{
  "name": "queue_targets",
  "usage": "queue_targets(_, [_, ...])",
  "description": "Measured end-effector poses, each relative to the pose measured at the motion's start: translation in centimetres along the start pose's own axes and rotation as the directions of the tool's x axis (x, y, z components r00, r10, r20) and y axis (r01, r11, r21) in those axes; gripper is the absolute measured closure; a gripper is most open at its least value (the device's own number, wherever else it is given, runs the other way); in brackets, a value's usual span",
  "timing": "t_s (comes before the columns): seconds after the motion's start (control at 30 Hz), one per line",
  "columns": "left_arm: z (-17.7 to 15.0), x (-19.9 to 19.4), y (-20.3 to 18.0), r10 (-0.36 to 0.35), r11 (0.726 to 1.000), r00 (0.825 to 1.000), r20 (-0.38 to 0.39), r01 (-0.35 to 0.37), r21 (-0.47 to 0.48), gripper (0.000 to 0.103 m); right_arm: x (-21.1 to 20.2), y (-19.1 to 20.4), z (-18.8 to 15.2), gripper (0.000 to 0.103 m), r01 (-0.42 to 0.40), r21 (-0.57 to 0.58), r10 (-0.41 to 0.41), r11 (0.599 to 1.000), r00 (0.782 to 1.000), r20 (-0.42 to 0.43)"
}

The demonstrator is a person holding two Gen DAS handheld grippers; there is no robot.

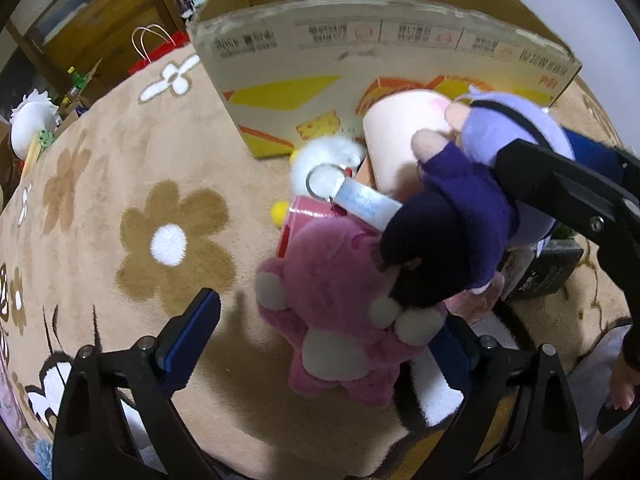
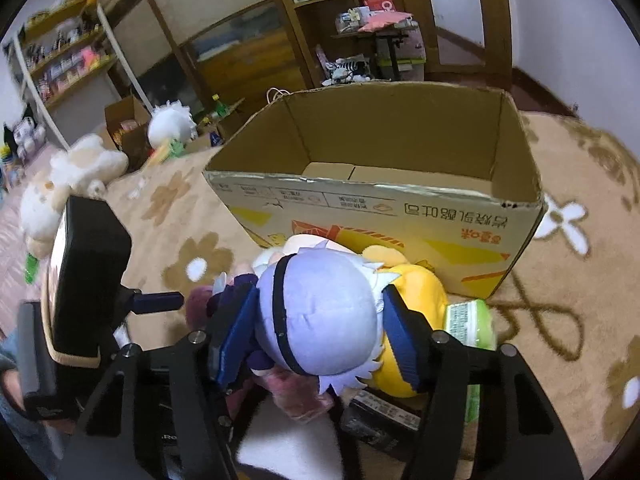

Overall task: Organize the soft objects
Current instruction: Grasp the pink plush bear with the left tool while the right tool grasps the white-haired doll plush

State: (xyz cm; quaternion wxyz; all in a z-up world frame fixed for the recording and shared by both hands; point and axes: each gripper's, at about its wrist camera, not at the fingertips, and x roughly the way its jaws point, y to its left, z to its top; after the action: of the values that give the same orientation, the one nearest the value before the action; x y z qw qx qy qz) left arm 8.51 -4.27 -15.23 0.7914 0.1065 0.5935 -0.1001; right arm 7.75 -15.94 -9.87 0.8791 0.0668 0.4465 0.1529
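A doll with lavender hair [image 2: 324, 320] and dark purple clothes [image 1: 460, 208] lies on top of a heap of toys in front of an open cardboard box [image 2: 380, 196]. My right gripper [image 2: 320, 336] is shut on the doll's head, one blue pad pressing each side. In the left wrist view its black arm [image 1: 568, 196] comes in from the right. Below the doll lies a pink plush bear [image 1: 336, 300]. My left gripper [image 1: 324, 348] points steeply down and straddles the bear, open, with its pads apart from the fur.
The box [image 1: 360, 52] stands empty on a beige flowered rug [image 1: 140, 184]. A white fluffy keyring toy [image 1: 324, 156], a pink carton [image 1: 300, 216], a yellow plush [image 2: 420, 288], a green packet [image 2: 468, 320] and a black box [image 1: 548, 268] share the heap. Shelves and more plush toys [image 2: 80, 168] lie beyond.
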Motion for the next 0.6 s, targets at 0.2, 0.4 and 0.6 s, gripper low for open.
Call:
queue_targets(0.2, [0.0,0.4,0.2,-0.037,0.999,0.999,-0.024,0.037,-0.015,0.017,-0.5,0.2,-0.1,0.040,0.009,0.010,-0.009,1.000,1.000,0.010])
queue_targets(0.4, [-0.1,0.2,0.3,-0.057,0.998,0.998,-0.024,0.057,0.000,0.045,-2.0,-0.3,-0.2,0.041,0.030,0.027,-0.032,0.999,0.998,0.048])
queue_targets(0.6, [-0.5,-2.0,0.5,-0.043,0.999,0.997,0.063,0.044,-0.019,0.049,-4.2,-0.9,-0.2,0.041,0.065,0.046,-0.069,0.997,0.993,0.095])
